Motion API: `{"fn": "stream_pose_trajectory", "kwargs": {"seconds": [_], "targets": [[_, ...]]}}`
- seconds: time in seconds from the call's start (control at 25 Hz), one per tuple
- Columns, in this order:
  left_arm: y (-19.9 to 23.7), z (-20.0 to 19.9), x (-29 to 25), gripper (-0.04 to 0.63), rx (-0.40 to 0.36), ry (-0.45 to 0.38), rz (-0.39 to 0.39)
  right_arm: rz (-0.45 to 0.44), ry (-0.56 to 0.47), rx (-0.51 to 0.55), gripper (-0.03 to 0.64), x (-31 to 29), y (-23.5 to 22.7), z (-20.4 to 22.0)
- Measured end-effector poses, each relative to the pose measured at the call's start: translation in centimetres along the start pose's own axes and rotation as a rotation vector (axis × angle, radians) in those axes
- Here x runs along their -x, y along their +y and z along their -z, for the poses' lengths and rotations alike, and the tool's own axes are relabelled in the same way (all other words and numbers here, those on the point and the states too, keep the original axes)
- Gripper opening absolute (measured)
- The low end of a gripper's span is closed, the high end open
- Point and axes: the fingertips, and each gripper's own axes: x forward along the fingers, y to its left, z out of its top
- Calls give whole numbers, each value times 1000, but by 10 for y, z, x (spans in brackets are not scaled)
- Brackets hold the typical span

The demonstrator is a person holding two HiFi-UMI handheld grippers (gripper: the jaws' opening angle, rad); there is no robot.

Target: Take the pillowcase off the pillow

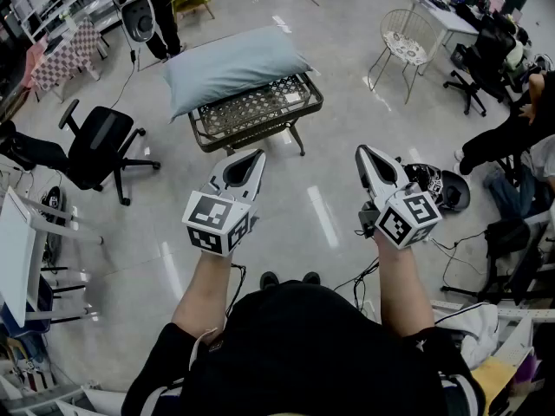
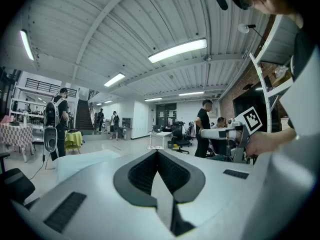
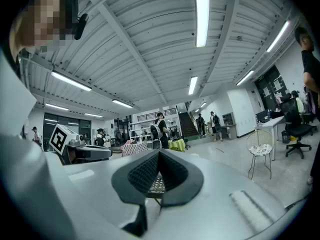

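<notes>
A pale blue-grey pillow in its pillowcase [image 1: 232, 66] lies across the far left part of a low wicker table [image 1: 260, 111]. Both grippers are held level in front of the person, well short of the table. My left gripper [image 1: 259, 155] is shut with nothing in it, its tips pointing toward the table's near edge. My right gripper [image 1: 359, 150] is shut and empty too, off to the table's right. In the left gripper view the pillow [image 2: 82, 161] shows low at left, beyond the closed jaws. The right gripper view shows the wicker table top [image 3: 156, 185] through the jaw notch.
A black office chair [image 1: 100, 150] stands to the left, a white wire chair [image 1: 406, 40] at the far right. A dark round object [image 1: 442, 187] and cables lie on the floor at right. People stand and sit around the room's edges. Bare glossy floor [image 1: 325, 215] separates me from the table.
</notes>
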Motion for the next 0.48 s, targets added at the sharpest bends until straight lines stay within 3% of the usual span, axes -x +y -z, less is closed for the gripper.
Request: {"fn": "stream_pose_trajectory", "kwargs": {"seconds": [0.48], "targets": [[22,6,25,2,-4,-2,30,37,-15,-22,6,-14,30,5]]}}
